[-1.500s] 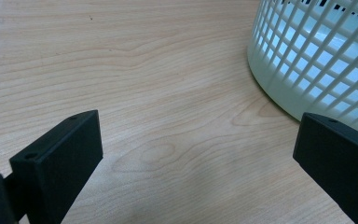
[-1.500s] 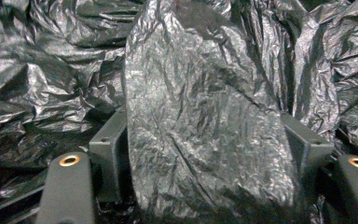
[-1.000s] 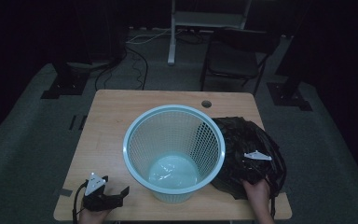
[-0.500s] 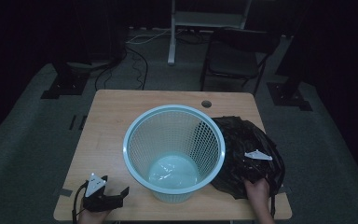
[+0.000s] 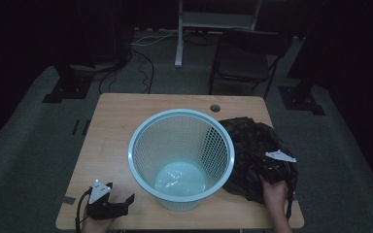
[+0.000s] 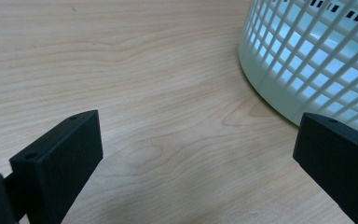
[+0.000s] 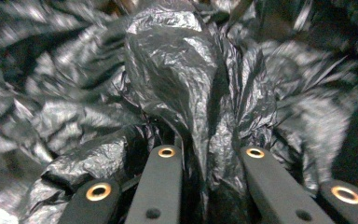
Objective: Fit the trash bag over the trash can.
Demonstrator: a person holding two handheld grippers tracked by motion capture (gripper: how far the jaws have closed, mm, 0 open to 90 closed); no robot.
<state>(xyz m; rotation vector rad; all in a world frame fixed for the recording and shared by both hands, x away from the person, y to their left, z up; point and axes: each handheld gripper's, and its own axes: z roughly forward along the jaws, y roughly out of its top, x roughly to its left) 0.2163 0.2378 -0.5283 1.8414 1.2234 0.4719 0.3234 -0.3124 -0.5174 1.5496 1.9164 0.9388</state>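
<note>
Right claw point(image 7: 209, 154) pinching black bag point(image 7: 177, 84), no writing legible

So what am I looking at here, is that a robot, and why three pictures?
No robot: a person holds a two-jaw tool in each hand. One camera looks down from above; the other two ride on the tools. On the wooden table stands a pale mesh basket, with a crumpled black plastic bag beside it. The left gripper rests open near the basket, holding nothing. The right gripper has a fold of the bag pinched between its jaws.
</note>
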